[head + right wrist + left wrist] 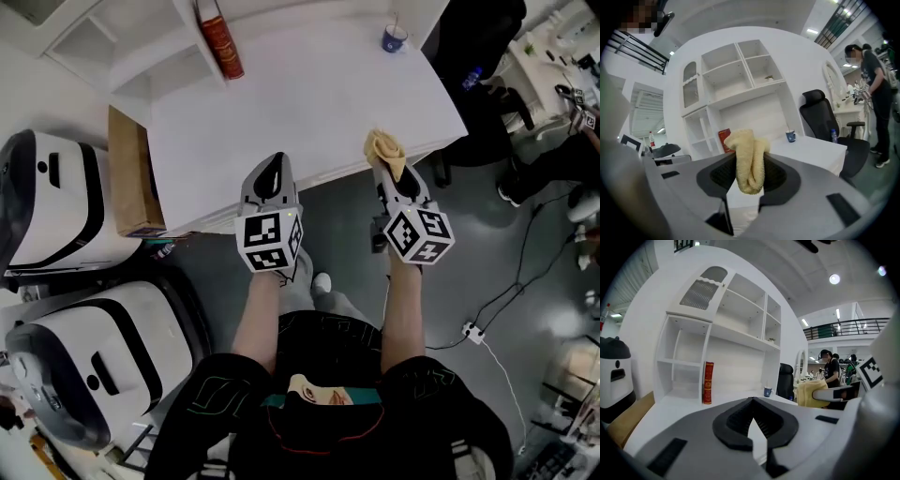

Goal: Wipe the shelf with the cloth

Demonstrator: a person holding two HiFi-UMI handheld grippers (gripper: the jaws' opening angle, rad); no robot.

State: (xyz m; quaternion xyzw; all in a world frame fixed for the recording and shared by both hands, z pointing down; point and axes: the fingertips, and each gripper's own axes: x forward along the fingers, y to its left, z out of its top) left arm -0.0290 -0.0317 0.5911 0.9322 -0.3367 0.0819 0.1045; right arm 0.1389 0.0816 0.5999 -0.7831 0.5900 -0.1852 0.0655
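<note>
Two hand-held grippers wait at the near edge of a white desk (309, 103).

The right gripper (392, 164) is clamped on a folded yellow cloth (382, 145), which sticks up between its jaws. The left gripper (272, 173) has its jaws together, with nothing between them. The white shelf (141, 47) stands at the desk's far side, well apart from the cloth, with a red book (220, 42) upright against it.

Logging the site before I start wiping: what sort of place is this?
Probably an open-plan lab or workshop hall: white desk with built-in shelves, black swivel office chair, bulky white-and-black machines on the grey floor, railed mezzanine overhead.
</note>
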